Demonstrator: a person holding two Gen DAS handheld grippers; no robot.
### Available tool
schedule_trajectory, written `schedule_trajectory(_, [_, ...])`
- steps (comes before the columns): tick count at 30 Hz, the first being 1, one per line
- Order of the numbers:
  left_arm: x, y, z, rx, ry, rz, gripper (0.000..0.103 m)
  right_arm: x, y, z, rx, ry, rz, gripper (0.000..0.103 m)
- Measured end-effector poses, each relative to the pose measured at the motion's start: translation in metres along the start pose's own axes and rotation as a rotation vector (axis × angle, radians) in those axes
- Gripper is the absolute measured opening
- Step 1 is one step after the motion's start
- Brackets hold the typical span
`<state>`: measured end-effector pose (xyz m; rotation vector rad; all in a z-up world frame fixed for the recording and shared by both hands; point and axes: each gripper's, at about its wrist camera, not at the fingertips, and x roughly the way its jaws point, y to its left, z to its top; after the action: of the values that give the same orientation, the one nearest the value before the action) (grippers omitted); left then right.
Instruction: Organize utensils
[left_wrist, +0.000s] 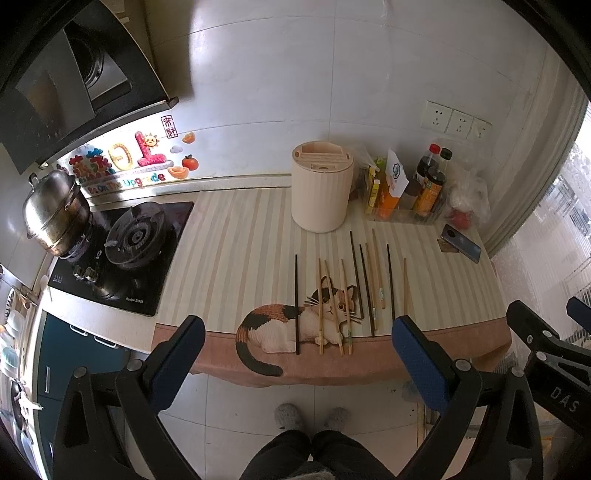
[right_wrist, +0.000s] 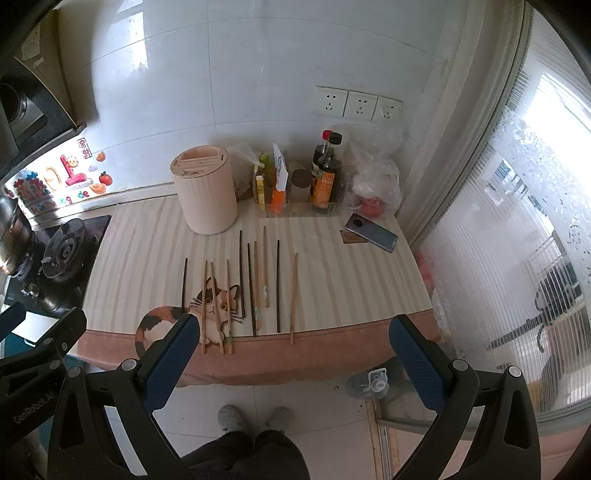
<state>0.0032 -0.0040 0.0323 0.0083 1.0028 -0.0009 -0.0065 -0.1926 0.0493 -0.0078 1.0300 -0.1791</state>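
Both grippers, left (left_wrist: 298, 349) and right (right_wrist: 293, 345), fingers released, hover before chopsticks (right_wrist: 255, 288) near the mat's front edge (right_wrist: 295, 354).

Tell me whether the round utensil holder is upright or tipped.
Upright: the utensil holder stands on its base, slotted top facing up.

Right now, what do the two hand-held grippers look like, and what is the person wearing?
Each hand-held gripper, left and right, has black angular linkage arms with silver bolts and blue textured pads. White lettering marks the frames. The person wears dark trousers and grey fuzzy slippers.
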Motion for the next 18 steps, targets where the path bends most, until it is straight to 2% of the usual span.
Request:
schedule_trajectory(5, [0.004,0.002,0.0,-0.006,-0.009,0.007,0.103,0.002,0.001,0.004,-0.001,-0.002,0.008,0.103])
schedule_trajectory(9, [0.021,0.0,0.008,-0.001,-0.062,0.048,0.103,0.011,-0.003,0.009,0.014,-0.003,0.02,0.103])
schedule_trajectory(14, [0.068,0.0,0.02,0.0,-0.102,0.121,0.103,0.043,-0.011,0.018,0.034,-0.034,0.058,0.103])
schedule_trajectory(18, [0.114,0.002,0.026,-0.004,-0.081,0.18,0.103,0.086,-0.014,0.023,0.043,-0.024,0.059,0.103])
